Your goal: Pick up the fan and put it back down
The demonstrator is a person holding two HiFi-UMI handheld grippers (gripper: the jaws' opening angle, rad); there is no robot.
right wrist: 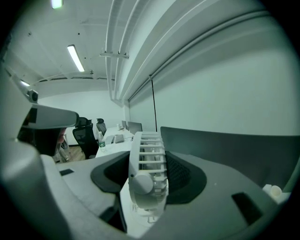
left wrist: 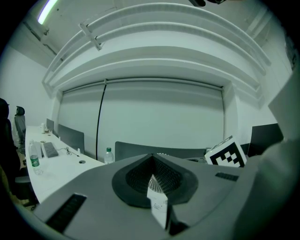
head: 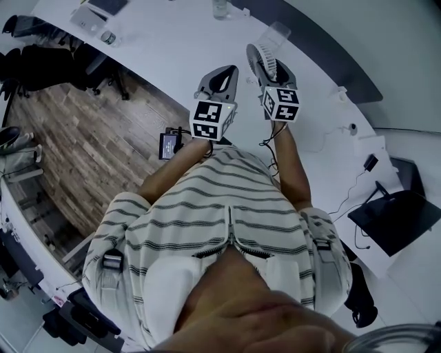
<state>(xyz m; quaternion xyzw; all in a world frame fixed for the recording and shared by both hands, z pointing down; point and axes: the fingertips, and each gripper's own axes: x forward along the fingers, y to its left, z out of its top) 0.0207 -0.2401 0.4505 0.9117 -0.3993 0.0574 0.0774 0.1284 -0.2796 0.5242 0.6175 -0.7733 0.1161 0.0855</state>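
A small white fan point(head: 262, 59) with a slatted grille stands upright between the jaws of my right gripper point(head: 273, 72), over the white desk point(head: 172, 48). In the right gripper view the fan point(right wrist: 146, 172) fills the gap between the two dark pads, which press on its sides. Whether its base touches the desk I cannot tell. My left gripper point(head: 224, 74) is held just left of the right one, jaws together and holding nothing. In the left gripper view the left gripper point(left wrist: 157, 197) is shut, pointing across the room.
A grey partition point(head: 324, 41) runs along the desk's far side. A water bottle point(head: 220, 8) stands beyond the fan, another bottle point(head: 108, 37) far left near a laptop point(head: 100, 10). A dark laptop point(head: 400, 217) and cables lie at right. Office chairs point(head: 41, 65) stand left.
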